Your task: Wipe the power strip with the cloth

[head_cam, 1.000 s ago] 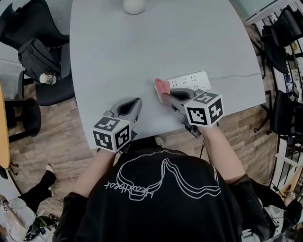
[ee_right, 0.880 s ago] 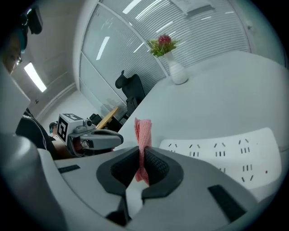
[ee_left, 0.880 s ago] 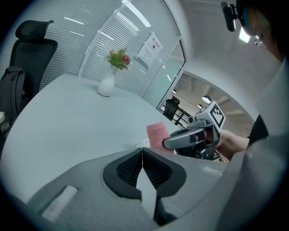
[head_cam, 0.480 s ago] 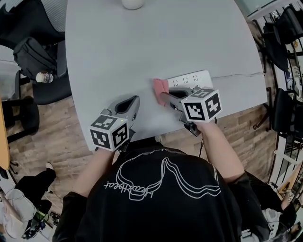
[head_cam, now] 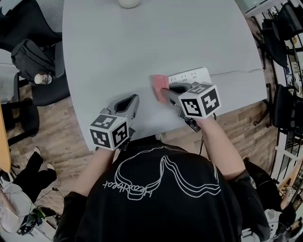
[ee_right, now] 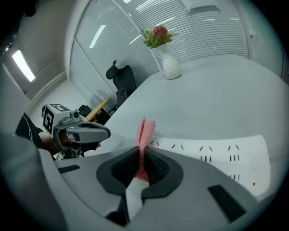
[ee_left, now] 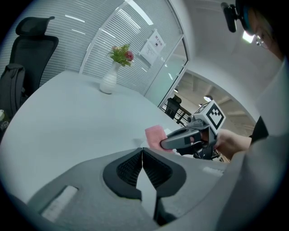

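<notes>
A white power strip (head_cam: 193, 75) lies near the table's front right edge, its cord (head_cam: 236, 72) running off to the right. My right gripper (head_cam: 166, 93) is shut on a pink cloth (head_cam: 159, 86), which hangs over the strip's left end. In the right gripper view the cloth (ee_right: 145, 134) stands up from between the jaws, with the power strip (ee_right: 216, 158) just ahead and to the right. My left gripper (head_cam: 130, 101) sits shut and holds nothing, resting near the front edge to the left of the cloth (ee_left: 156, 136).
A white vase (head_cam: 129, 3) with flowers (ee_right: 156, 35) stands at the table's far side. Office chairs (head_cam: 33, 52) and a bag are on the left, more chairs (head_cam: 284, 28) on the right. The grey table (head_cam: 142, 42) ends just before the person's body.
My right gripper with the cloth has shifted slightly left and away along the strip's left end. The left gripper stays almost where it was.
</notes>
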### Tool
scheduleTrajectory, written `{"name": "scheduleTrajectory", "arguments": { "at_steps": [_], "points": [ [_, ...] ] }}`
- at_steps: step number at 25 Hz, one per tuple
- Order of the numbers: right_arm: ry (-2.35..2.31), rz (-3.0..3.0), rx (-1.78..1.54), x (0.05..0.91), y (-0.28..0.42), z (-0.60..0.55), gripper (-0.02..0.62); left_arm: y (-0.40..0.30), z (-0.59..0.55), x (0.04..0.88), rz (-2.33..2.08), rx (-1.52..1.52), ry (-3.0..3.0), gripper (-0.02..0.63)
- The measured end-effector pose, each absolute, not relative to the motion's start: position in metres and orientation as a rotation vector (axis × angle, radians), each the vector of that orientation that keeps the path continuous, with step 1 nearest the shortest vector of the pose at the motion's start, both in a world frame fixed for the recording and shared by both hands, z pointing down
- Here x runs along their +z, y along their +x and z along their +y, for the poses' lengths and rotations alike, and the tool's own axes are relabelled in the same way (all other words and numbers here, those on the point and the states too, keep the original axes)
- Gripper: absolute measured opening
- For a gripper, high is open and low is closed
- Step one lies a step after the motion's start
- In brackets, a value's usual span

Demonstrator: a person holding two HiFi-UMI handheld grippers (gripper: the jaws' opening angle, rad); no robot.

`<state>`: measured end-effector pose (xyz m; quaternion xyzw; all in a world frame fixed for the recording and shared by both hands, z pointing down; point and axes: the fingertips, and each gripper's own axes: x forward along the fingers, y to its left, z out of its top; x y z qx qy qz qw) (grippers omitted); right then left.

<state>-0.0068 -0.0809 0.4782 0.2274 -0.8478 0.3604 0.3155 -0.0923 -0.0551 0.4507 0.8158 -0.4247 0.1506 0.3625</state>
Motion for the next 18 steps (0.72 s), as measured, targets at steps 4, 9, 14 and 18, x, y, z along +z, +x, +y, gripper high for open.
{"name": "scheduleTrajectory", "arguments": {
  "at_steps": [4, 9, 14, 18],
  "points": [
    [0.635, -2.229, 0.937, 0.476, 0.002, -0.084, 0.034, -0.091, -0.053, 0.451, -1.09, 0.393, 2.105, 0.014],
    [0.694, -2.216, 0.966, 0.477, 0.016, -0.088, 0.034, -0.088, -0.051, 0.454, -1.069, 0.396, 2.108, 0.015],
    [0.745, -2.21, 0.986, 0.478, 0.033, -0.094, 0.034, -0.085, -0.048, 0.457, -1.058, 0.399, 2.11, 0.015],
    [0.793, -2.198, 1.007, 0.476, 0.064, -0.103, 0.034, -0.066, -0.049, 0.458, -1.051, 0.412, 2.115, 0.015]
  ]
}}
